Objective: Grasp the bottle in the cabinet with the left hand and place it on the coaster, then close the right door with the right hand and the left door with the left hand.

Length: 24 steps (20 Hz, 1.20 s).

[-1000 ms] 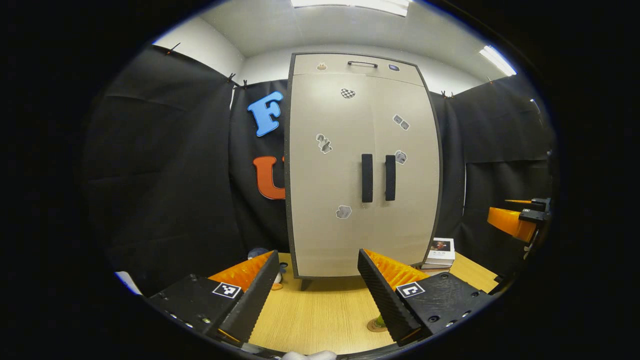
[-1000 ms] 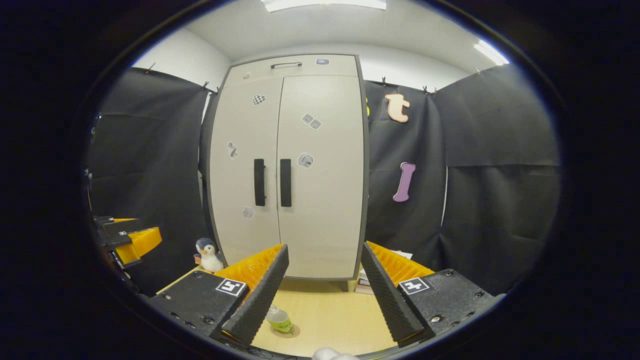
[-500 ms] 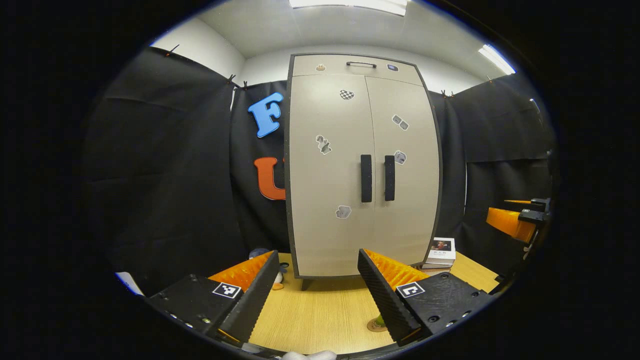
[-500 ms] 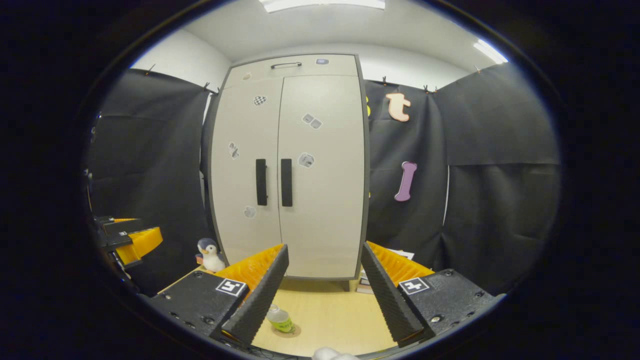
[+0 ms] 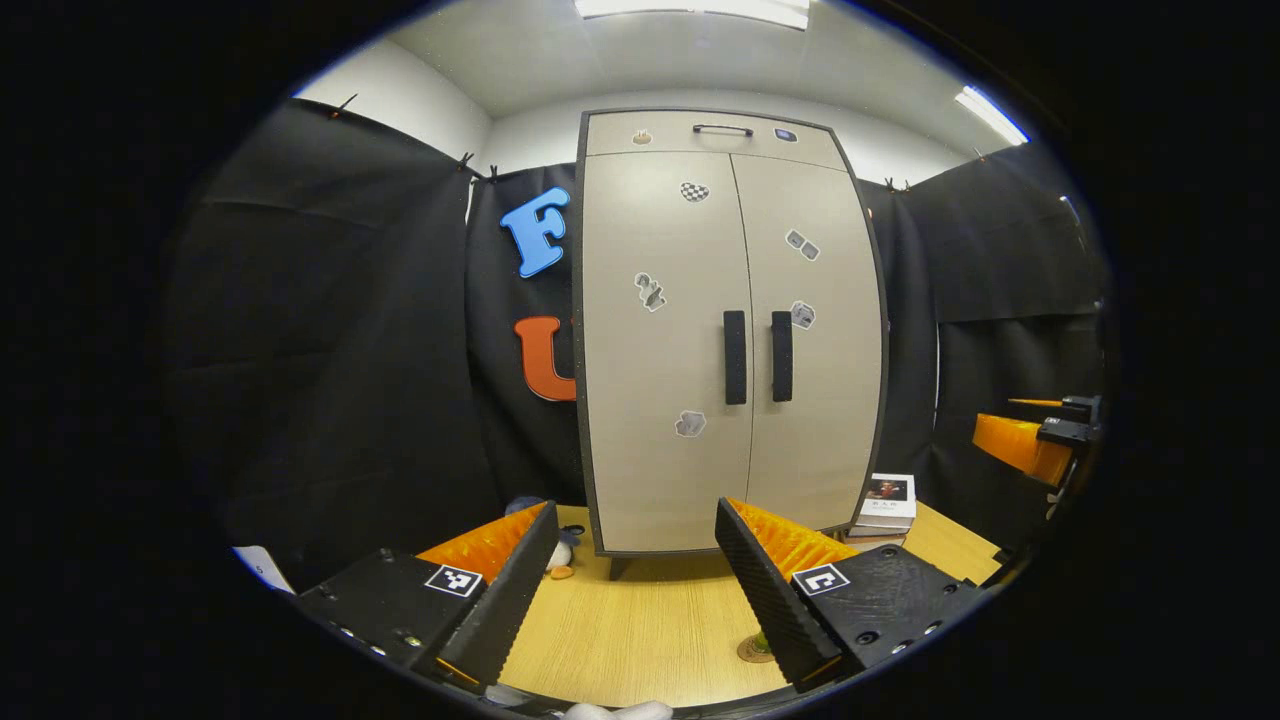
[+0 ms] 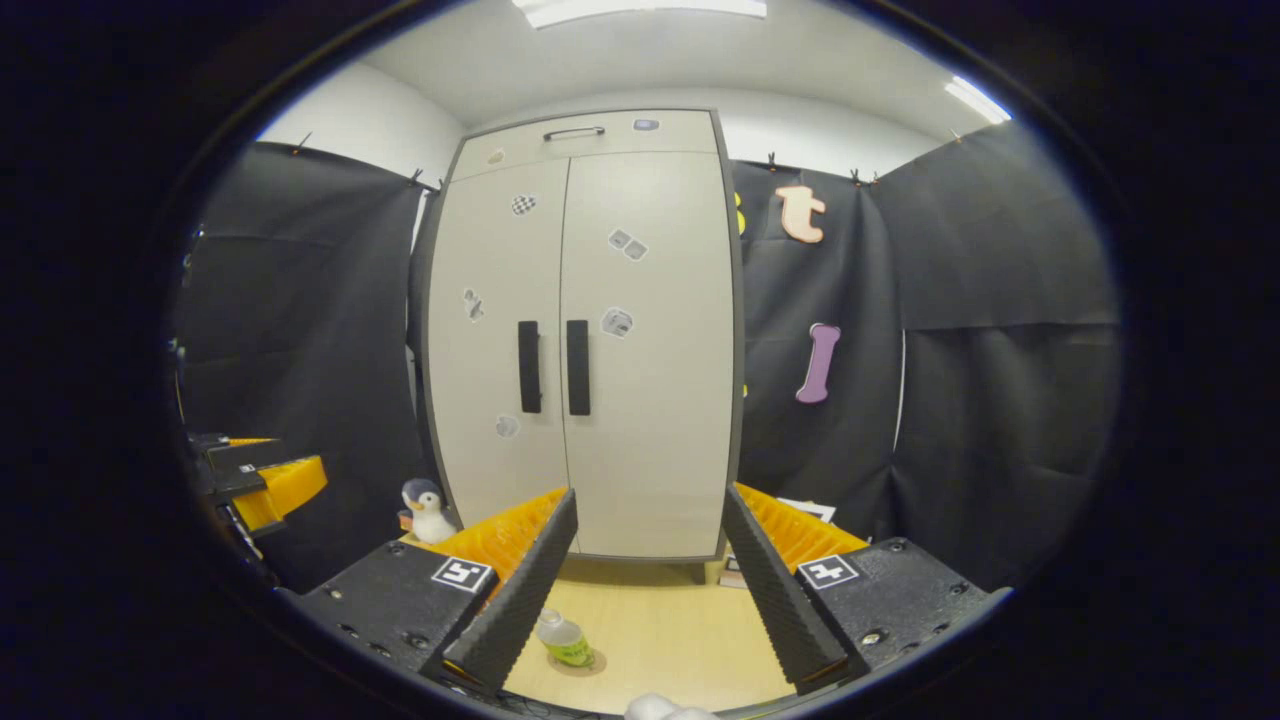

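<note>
With the bottle (image 6: 563, 641) sitting on its coaster (image 6: 583, 662) just beneath the spread right gripper (image 6: 645, 600) and both cabinet doors (image 5: 730, 350) shut ahead, the spread left gripper (image 5: 625, 590) is idling, so both should simply be backing away gently.

A: What stands ahead in the right gripper view?

B: A cabinet (image 6: 585, 340) with its 2 doors shut, left door (image 6: 495, 340) and right door (image 6: 650, 340), dark handles side by side.

A: And on the table (image 6: 660, 640)?

B: The bottle (image 6: 563, 640) sits on a coaster (image 6: 590, 661). A toy penguin (image 6: 428, 511) stands left of the cabinet.

A: The grippers?

B: The right gripper (image 6: 640, 590) is spread wide, holding nothing. The left gripper (image 6: 265, 485) shows at the left edge.
</note>
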Tool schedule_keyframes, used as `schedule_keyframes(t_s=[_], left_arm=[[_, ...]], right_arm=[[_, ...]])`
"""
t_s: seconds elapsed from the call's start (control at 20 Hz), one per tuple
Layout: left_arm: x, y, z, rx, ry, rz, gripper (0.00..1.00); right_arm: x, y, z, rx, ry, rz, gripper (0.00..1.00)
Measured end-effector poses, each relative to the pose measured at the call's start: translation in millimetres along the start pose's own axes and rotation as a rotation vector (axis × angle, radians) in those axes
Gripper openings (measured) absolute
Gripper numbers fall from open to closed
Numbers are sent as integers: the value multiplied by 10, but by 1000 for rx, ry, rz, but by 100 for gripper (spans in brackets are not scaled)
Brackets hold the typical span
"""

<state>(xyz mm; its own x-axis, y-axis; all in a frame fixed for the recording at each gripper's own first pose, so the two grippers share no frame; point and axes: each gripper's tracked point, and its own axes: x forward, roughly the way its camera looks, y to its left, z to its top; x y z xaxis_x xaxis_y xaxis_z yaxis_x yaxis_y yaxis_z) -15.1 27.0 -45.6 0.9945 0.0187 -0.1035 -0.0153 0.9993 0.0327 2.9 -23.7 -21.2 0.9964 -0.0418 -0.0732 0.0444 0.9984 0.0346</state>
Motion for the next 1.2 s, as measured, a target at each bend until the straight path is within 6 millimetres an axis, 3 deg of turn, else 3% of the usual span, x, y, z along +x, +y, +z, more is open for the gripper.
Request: schedule_keyframes(t_s=[0.8, 1.2], left_arm=[[-139, 121, 34, -25, -2, 54, 96], [-114, 121, 14, -26, 0, 46, 96]], right_arm=[[127, 268, 94, -10, 3, 88, 94], [133, 271, 94, -9, 1, 82, 96]])
